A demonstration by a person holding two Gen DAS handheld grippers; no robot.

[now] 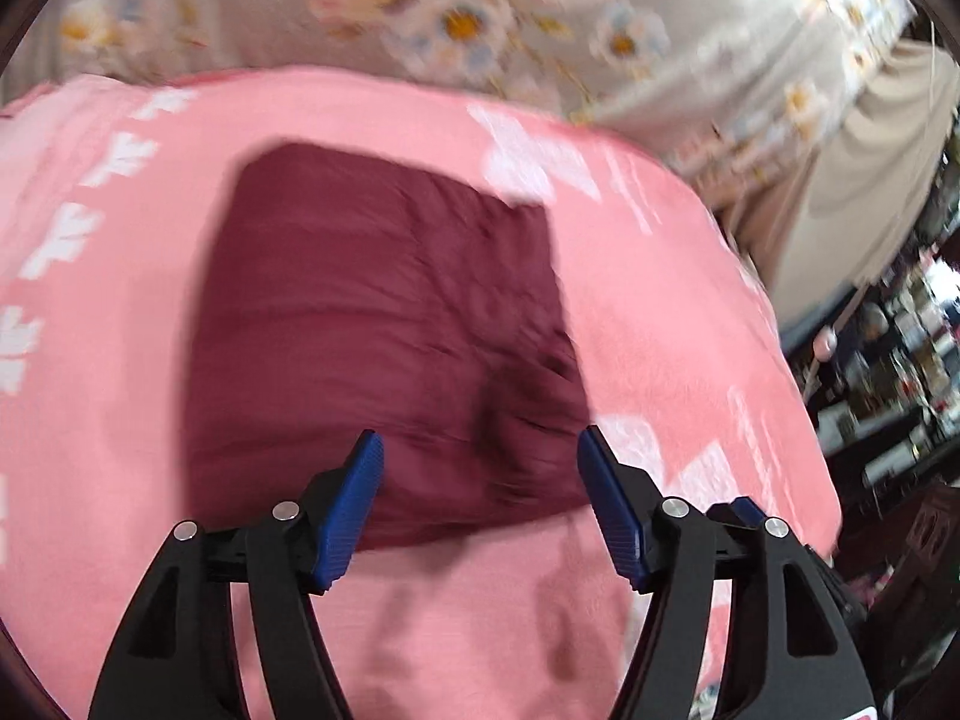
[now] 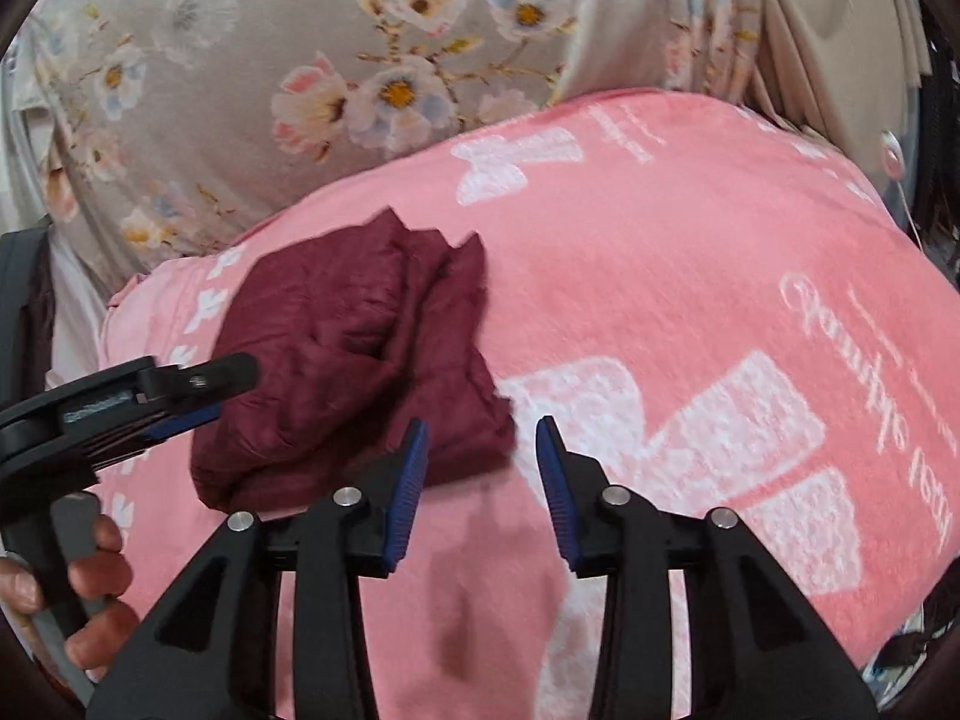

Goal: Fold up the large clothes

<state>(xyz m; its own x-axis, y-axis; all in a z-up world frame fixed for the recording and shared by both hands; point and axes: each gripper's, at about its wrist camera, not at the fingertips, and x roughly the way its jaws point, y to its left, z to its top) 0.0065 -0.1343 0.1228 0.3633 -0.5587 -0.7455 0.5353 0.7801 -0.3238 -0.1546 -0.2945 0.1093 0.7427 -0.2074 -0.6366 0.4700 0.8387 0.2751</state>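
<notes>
one folded maroon garment (image 1: 384, 324) lies on the one pink towel (image 1: 660, 312), with two grippers, left (image 1: 480, 450) and right (image 2: 482, 438), both released and empty at the garment's near edge.

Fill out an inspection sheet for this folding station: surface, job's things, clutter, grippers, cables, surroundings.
Surface: pink blanket with white prints, covering the work area.
Job's things: maroon garment, folded into a compact bundle on the blanket; layered edges show in the right wrist view.
Clutter: nothing seen on the blanket besides the garment.
Grippers: left gripper open, hanging over the garment's near edge, nothing between its fingers; right gripper open, at the garment's near right corner, holding nothing.
Cables: nothing seen.
Surroundings: floral fabric behind the blanket; crowded shelves to the right, blurred.
</notes>
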